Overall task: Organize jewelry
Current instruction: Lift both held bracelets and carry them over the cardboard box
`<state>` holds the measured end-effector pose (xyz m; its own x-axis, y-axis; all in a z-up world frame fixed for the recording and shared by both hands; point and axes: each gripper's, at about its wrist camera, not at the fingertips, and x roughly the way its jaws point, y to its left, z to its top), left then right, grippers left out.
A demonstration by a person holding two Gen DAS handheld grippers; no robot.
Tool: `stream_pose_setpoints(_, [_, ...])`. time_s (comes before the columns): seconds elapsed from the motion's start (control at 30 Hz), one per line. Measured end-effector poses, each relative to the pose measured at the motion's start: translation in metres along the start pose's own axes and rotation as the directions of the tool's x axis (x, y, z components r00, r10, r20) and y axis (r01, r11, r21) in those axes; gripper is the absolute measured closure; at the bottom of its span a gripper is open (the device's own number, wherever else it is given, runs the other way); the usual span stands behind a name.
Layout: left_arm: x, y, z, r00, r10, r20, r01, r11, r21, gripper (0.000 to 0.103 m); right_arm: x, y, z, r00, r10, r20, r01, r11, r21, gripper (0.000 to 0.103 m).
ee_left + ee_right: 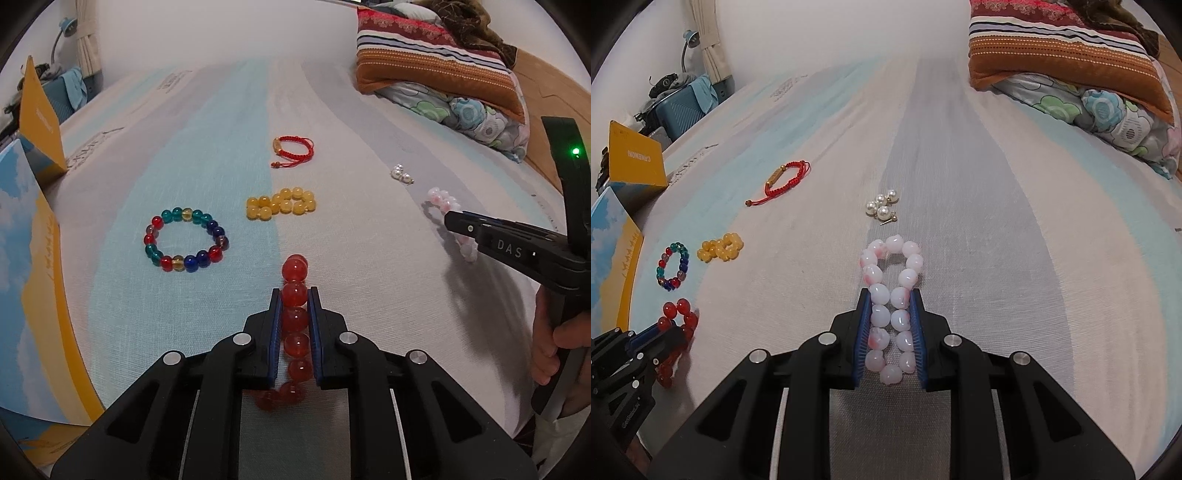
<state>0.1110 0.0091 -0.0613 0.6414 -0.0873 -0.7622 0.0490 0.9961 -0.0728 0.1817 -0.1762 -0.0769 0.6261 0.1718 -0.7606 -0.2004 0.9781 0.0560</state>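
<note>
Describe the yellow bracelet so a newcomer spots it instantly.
On the striped bedsheet, look between the thin red cord bracelet farther away and the round multicoloured glass-bead bracelet. The opaque yellow bead bracelet lies there, squashed into a double row, all one colour.

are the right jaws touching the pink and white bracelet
Touching. The right wrist view shows the right gripper closed on the pink and white bracelet, both blue pads pressed against its two bead rows.

L gripper (295, 295) & R gripper (889, 297) jaws clamped, low.
</note>
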Motion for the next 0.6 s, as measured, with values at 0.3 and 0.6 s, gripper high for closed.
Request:
stream_pose_setpoints(0.3, [-0.012, -0.003, 0.004, 1.000, -0.006, 0.010, 0.006, 1.000, 0.008, 0.090, -0.008, -0.001, 0.000, 1.000, 0.016, 0.015, -0.016, 1.000, 0.009, 0.083])
stream_pose_setpoints(0.6, [-0.024, -0.001, 0.012, 1.000, 0.003, 0.008, -0.003, 1.000, 0.003, 0.090, -0.025, -0.003, 0.002, 0.999, 0.037, 0.031, -0.037, 0.999, 0.027, 0.083])
